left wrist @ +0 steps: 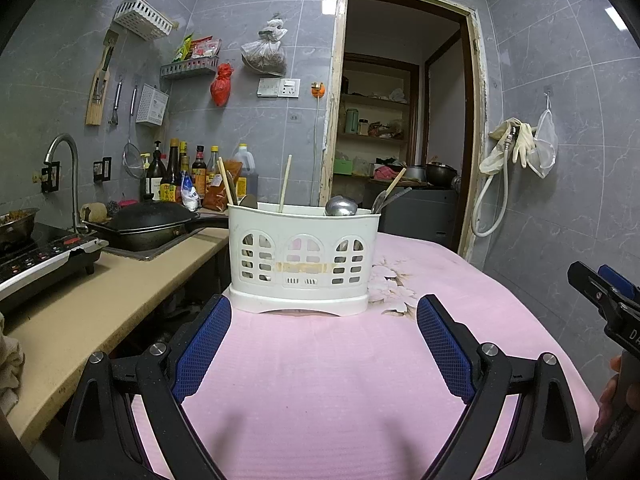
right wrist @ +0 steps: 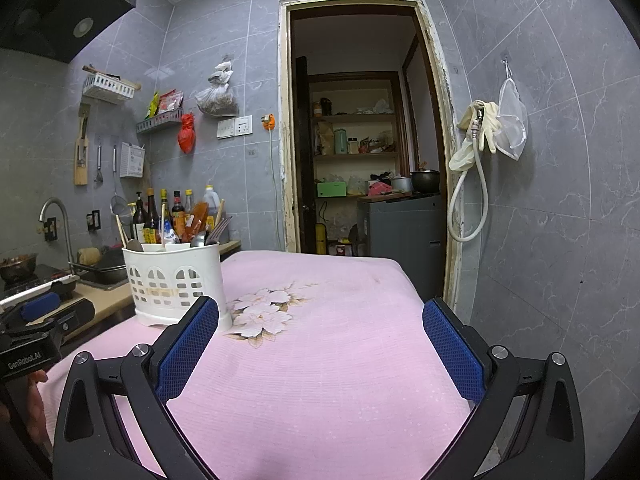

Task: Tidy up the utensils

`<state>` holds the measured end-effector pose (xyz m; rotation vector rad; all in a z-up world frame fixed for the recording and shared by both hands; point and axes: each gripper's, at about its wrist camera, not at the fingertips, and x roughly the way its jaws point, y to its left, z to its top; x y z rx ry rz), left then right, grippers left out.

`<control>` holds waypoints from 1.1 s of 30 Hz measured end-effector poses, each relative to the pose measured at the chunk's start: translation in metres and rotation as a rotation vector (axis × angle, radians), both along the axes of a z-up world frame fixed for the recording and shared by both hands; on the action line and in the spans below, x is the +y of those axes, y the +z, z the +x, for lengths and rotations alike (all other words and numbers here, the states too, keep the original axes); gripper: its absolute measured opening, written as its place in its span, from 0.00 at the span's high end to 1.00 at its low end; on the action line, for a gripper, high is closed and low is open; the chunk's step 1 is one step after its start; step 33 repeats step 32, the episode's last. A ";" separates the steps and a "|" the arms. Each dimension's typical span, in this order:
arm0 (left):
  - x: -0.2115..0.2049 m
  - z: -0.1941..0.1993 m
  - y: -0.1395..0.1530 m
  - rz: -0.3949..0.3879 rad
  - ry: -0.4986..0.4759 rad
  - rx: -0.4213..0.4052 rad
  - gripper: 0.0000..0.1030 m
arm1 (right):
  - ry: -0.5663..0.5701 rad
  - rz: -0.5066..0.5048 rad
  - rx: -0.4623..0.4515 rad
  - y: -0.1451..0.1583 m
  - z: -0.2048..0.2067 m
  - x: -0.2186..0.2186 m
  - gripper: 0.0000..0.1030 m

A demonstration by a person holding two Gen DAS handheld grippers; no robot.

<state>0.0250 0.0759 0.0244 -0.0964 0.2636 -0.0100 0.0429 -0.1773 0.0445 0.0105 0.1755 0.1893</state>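
Gaping wide, both jaws empty, caddy (left wrist: 303,256) ahead, untouched

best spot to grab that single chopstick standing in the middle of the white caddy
Grip the chopstick on its bare upper shaft, well above the caddy rim, coming from above with the open left gripper. It stands nearly upright and alone in its compartment, its lower part hidden by the wall, so only the top is free.

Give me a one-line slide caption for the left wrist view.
Open left hand-held gripper faces a white utensil caddy holding chopsticks and spoons on a pink cloth-covered table.
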 end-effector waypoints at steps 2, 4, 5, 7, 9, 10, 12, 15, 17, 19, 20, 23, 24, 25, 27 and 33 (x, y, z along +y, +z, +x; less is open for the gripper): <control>0.000 0.000 -0.001 0.001 -0.001 0.001 0.12 | 0.000 0.000 0.000 0.000 0.000 0.000 0.00; 0.000 0.000 -0.001 0.000 -0.001 0.001 0.12 | 0.001 0.000 0.001 0.000 0.000 0.000 0.00; 0.000 0.000 -0.001 -0.001 -0.002 0.002 0.12 | 0.001 0.000 0.000 0.000 0.000 0.000 0.00; 0.001 0.000 -0.002 -0.006 -0.006 0.004 0.12 | 0.000 0.000 0.000 0.000 0.000 0.000 0.00; 0.002 0.000 -0.003 -0.009 0.002 0.009 0.12 | 0.000 0.000 0.000 0.000 0.000 0.000 0.00; 0.003 0.000 -0.003 -0.013 -0.002 0.008 0.12 | 0.000 0.000 0.000 0.000 0.000 0.000 0.00; 0.005 -0.001 -0.003 -0.020 -0.003 0.000 0.12 | 0.000 0.000 -0.001 0.000 0.000 0.000 0.00; 0.006 -0.003 -0.002 -0.015 0.007 -0.011 0.12 | 0.000 0.001 0.000 0.000 0.000 0.000 0.00; 0.005 -0.003 -0.001 -0.010 0.010 -0.009 0.12 | 0.000 0.000 0.000 0.000 0.000 0.000 0.00; 0.005 -0.004 -0.001 -0.004 0.017 -0.010 0.12 | 0.000 0.000 0.001 0.000 0.000 0.000 0.00; 0.005 -0.003 -0.001 -0.002 0.018 -0.009 0.12 | 0.001 0.001 0.001 0.000 0.000 0.000 0.00; 0.004 -0.003 -0.002 0.008 0.019 -0.003 0.12 | -0.001 0.000 0.001 0.000 0.000 0.001 0.00; 0.005 -0.003 -0.003 0.010 0.018 -0.002 0.12 | 0.000 0.001 0.000 0.000 0.000 0.001 0.00; 0.005 -0.003 -0.003 0.011 0.018 -0.001 0.12 | -0.001 0.001 0.000 0.000 0.000 0.001 0.00; 0.005 -0.003 -0.004 0.016 0.019 0.000 0.12 | -0.001 0.000 0.000 0.000 0.000 0.001 0.00; 0.006 -0.002 -0.004 0.025 0.014 0.000 0.12 | 0.000 0.001 0.001 0.000 0.000 0.000 0.00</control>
